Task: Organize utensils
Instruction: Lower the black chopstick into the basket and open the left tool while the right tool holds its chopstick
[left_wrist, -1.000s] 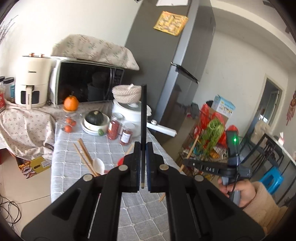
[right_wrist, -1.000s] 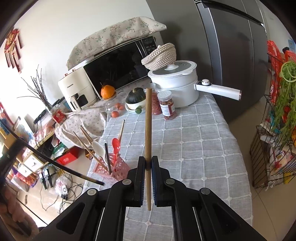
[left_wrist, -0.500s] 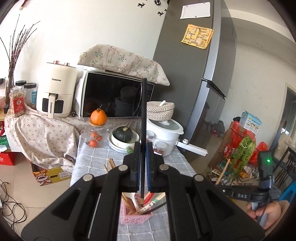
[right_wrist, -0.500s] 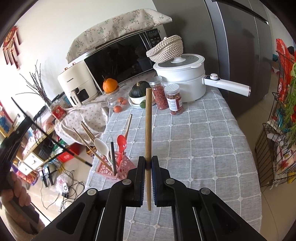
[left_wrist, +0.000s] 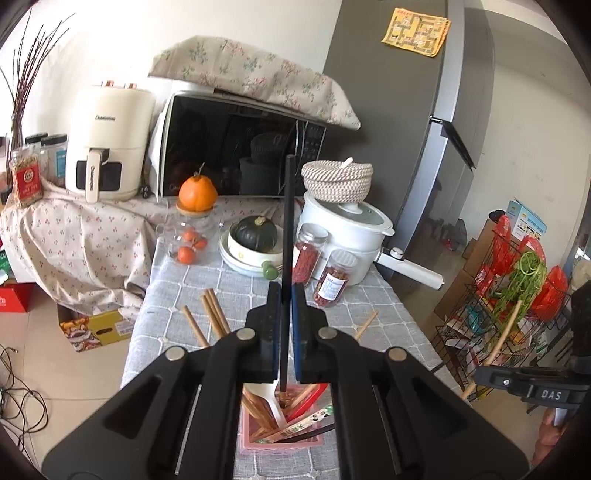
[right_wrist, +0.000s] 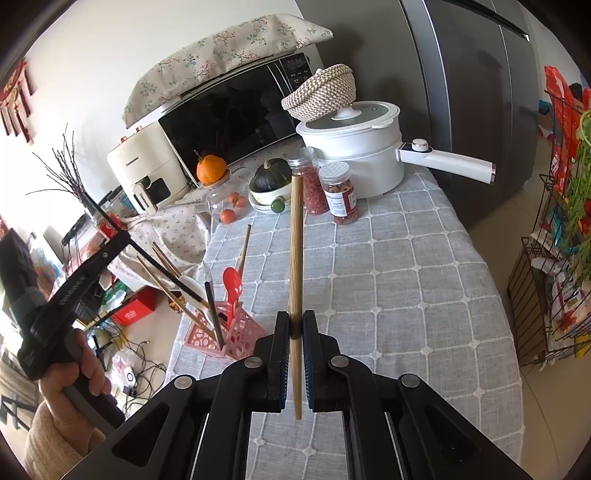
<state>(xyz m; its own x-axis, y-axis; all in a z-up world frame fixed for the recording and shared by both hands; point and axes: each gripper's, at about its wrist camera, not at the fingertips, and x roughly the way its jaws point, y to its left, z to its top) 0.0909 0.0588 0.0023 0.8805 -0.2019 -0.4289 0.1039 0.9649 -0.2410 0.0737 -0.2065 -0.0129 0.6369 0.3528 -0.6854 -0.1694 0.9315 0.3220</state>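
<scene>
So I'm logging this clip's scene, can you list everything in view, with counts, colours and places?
Pink perforated plastic utensil holder: one, table's near left edge, holding chopsticks and spoons.
Black chopstick: one, in left gripper, lower tip above the holder.
Wooden chopstick: one, tan, in right gripper.
Loose wooden chopstick: one, on the grey checked tablecloth.
Red-filled glass jars: two, mid-table.
White electric pot: one, far end, woven basket on its lid.
Dark green squash: one, in white bowl.
Orange fruit: one, on a glass jar.
Black microwave: one, under floral cloth.
Cream air fryer: one, left of microwave.
Grey fridge: one, right.
Left gripper: black, shut.
Right gripper: black, shut.
</scene>
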